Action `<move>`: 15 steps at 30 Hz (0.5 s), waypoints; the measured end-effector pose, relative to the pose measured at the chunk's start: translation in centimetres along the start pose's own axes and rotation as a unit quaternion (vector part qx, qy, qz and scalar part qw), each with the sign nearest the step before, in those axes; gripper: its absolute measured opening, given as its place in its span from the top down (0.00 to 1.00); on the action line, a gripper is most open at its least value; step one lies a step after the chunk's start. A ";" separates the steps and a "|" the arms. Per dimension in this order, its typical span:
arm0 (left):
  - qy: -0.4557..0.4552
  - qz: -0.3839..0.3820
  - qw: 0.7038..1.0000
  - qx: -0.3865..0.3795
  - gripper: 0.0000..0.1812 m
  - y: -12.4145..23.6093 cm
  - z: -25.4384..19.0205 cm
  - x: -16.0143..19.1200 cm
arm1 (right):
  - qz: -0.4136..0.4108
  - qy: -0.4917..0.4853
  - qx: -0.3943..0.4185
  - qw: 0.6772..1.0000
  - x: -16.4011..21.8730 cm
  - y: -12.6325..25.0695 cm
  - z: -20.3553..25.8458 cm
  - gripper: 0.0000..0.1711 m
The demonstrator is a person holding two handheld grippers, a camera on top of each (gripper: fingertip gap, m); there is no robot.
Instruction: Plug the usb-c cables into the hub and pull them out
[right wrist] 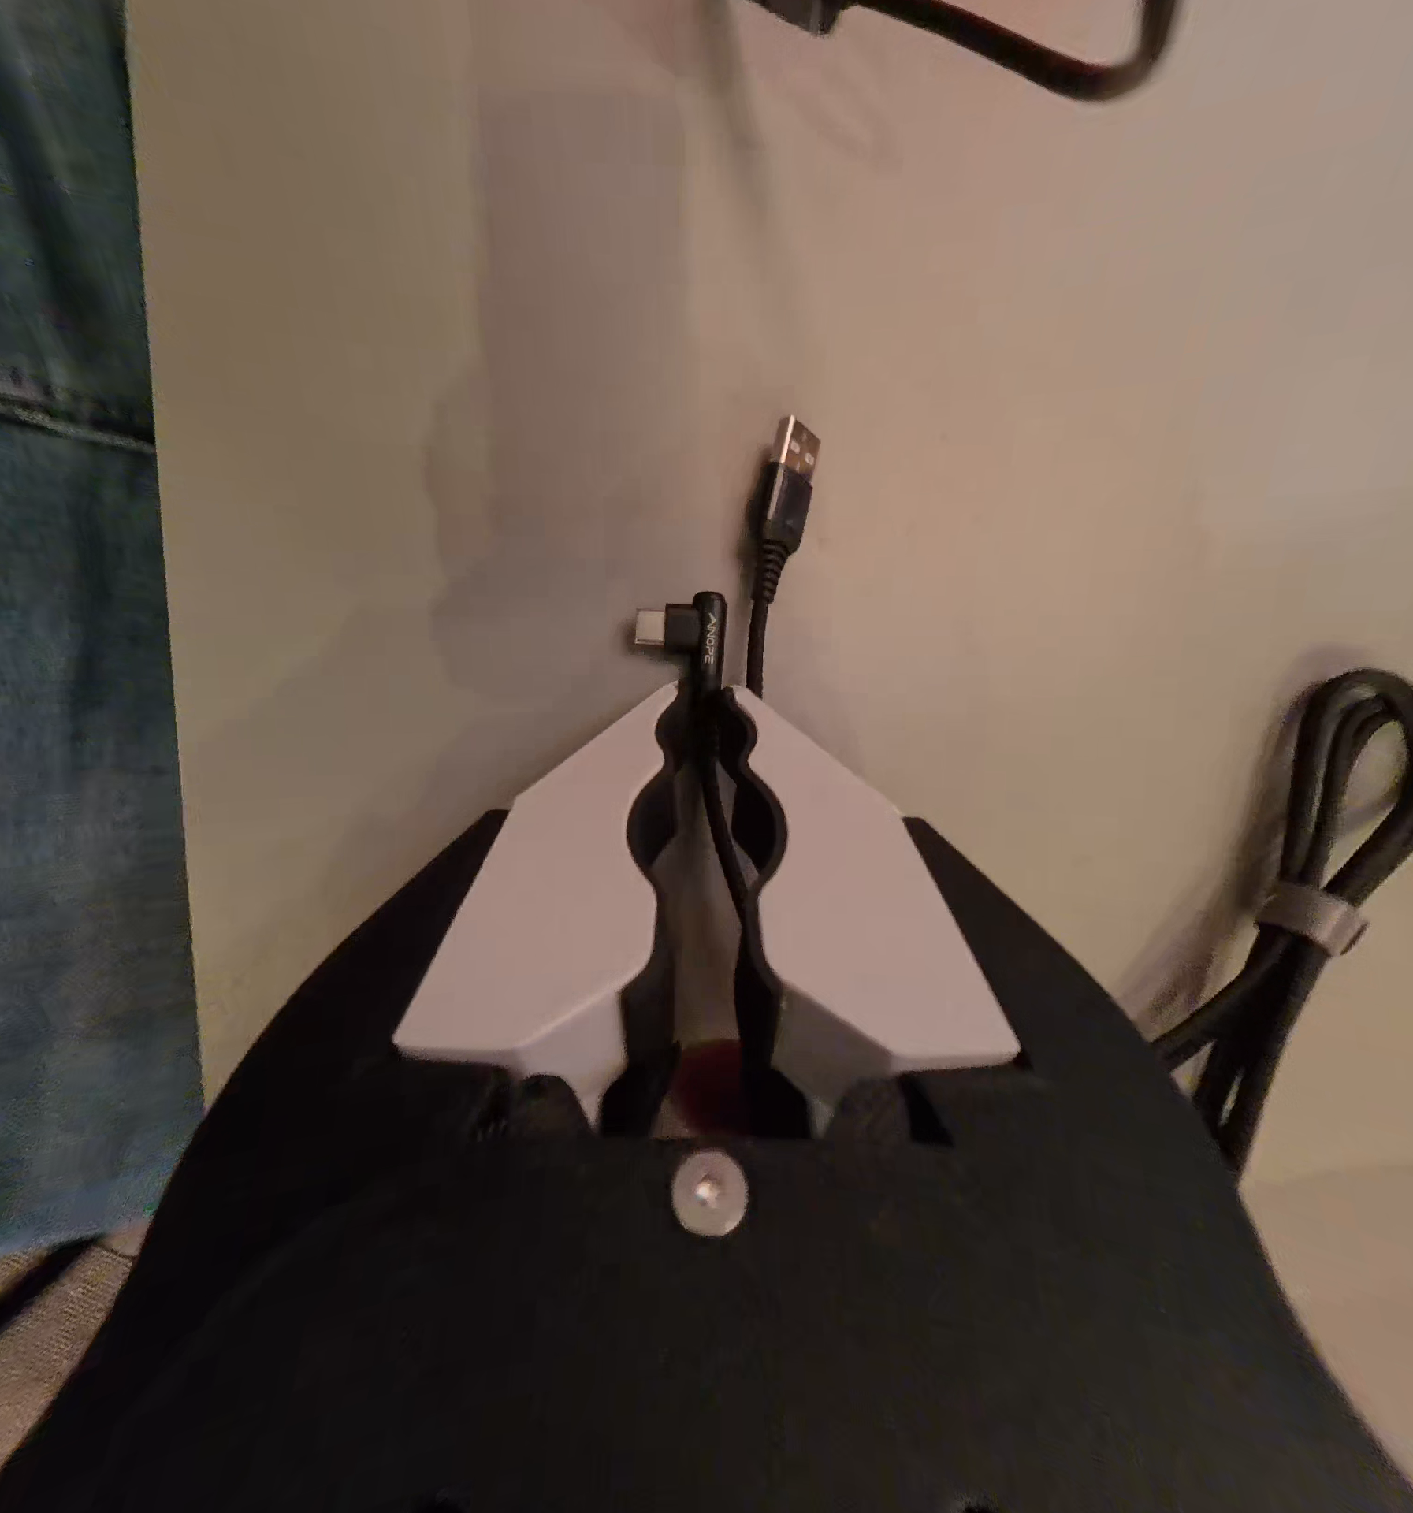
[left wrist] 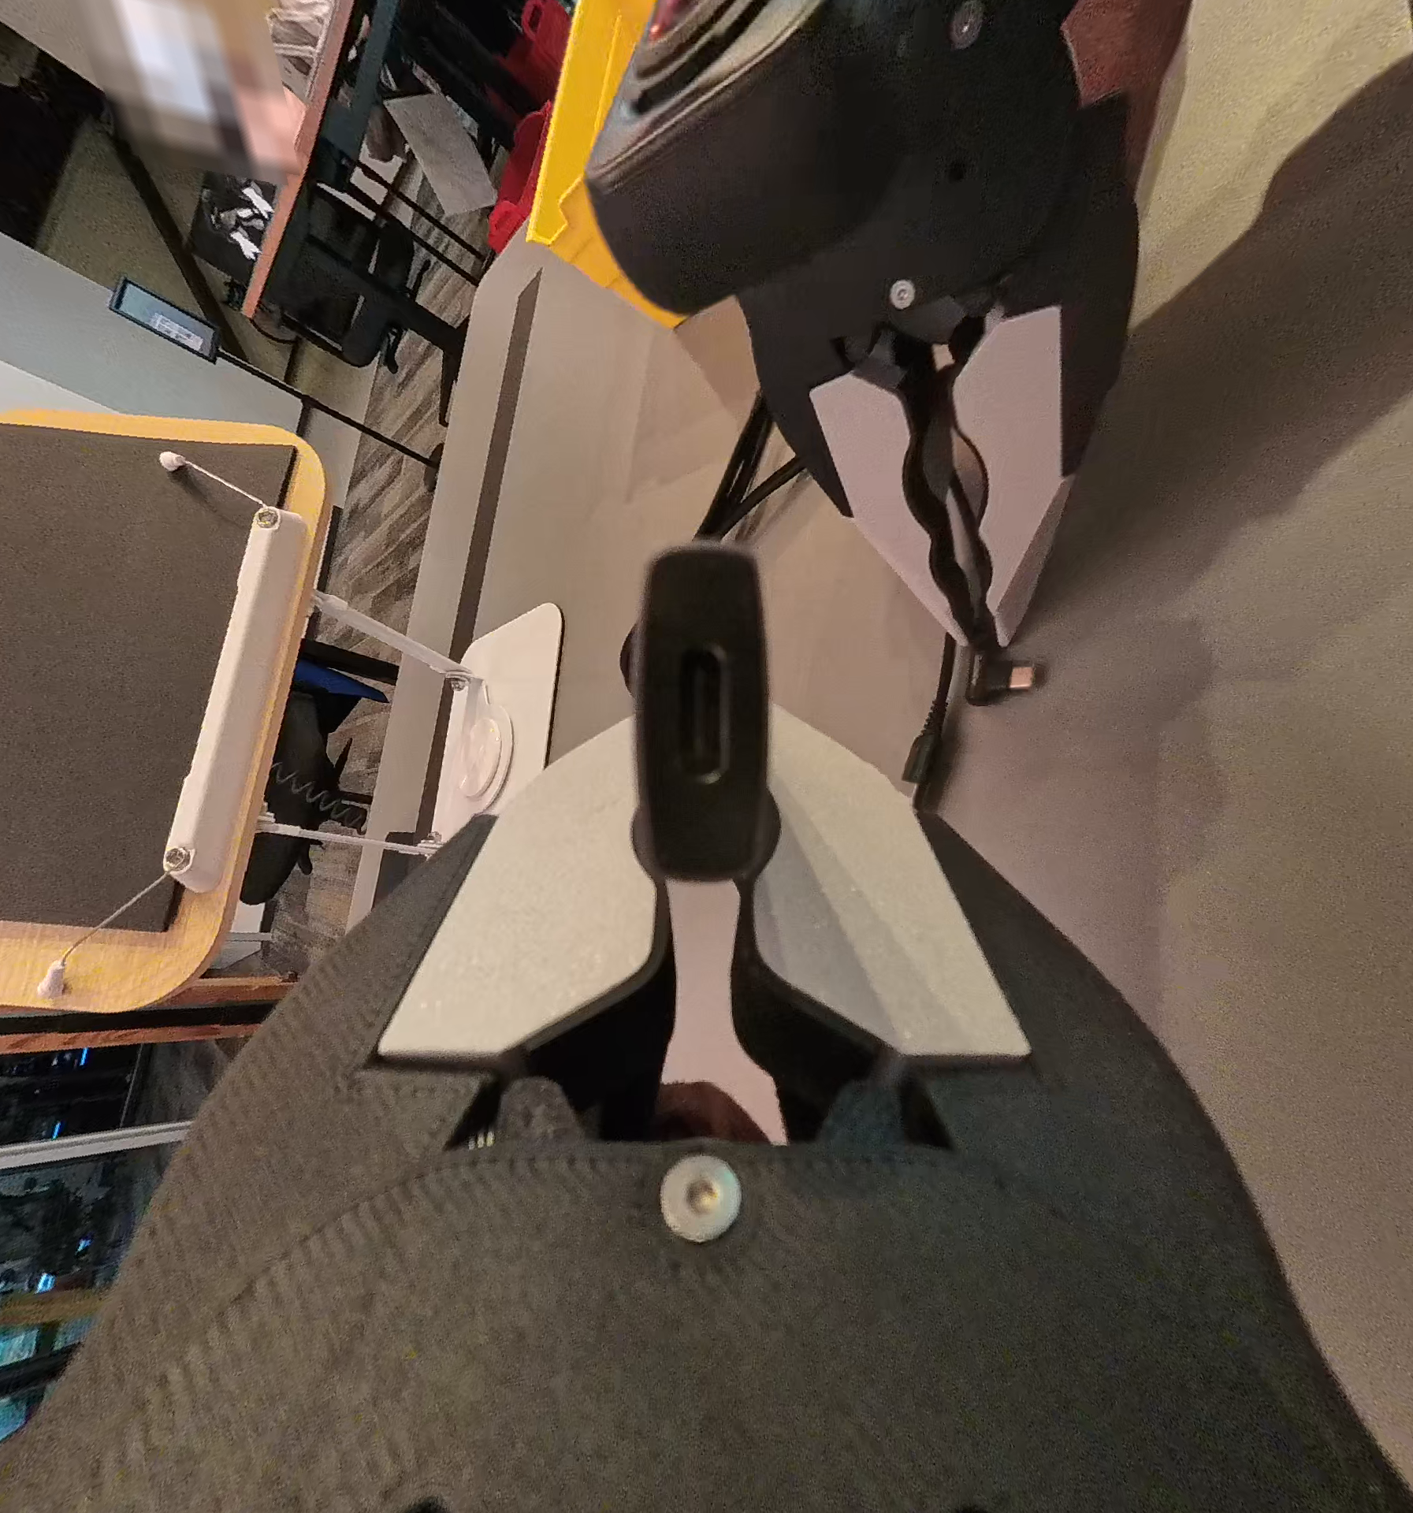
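Matt black plastic hub [left wrist: 701, 720], braided cable [right wrist: 760, 606], shiny metal plug [right wrist: 798, 446], smooth table [right wrist: 1096, 409].

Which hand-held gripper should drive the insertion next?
Right. The right hand-held gripper is shut on the angled USB-C plug, free to travel; the left hand-held gripper just steadies the hub, port exposed.

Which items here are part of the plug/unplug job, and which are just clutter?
In the job:
- hub, clamped in the left gripper, port facing the camera
- angled usb-c cable, clamped in the right gripper

Lying about:
- USB-A plug on the table
- strapped cable bundle
- yellow bin
- wood-edged board
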State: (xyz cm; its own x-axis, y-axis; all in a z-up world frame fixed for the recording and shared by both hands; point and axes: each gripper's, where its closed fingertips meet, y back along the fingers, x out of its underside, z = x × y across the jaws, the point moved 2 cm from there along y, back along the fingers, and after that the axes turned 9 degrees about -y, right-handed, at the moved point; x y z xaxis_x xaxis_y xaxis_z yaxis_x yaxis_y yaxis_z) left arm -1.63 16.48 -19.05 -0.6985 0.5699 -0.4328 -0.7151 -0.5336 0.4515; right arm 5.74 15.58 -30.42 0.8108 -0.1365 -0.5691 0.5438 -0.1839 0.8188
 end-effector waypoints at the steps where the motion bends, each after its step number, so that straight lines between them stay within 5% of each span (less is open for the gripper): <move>1: 0.000 0.001 1.000 0.000 0.94 0.0 0.0 0.0 | -0.003 -0.025 0.001 1.000 0.0 0.0 -0.2 0.98; 9: 0.007 0.030 0.999 -0.022 0.94 -0.4 0.4 0.7 | -0.109 -0.219 0.047 0.969 -1.7 1.9 -2.8 0.99; 15: 0.004 0.050 0.998 -0.035 0.94 -0.9 0.4 1.0 | -0.050 -0.233 0.086 0.967 -1.0 1.1 -2.9 0.98</move>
State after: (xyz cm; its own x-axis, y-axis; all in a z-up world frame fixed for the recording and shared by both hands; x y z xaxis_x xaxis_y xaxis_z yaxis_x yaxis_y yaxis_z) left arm -1.64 17.78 -19.63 -0.7669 0.5069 -0.3936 -0.6413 -0.6304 0.4374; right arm 6.12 18.32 -28.72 0.5490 -0.5261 -0.6494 0.5372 -0.3732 0.7564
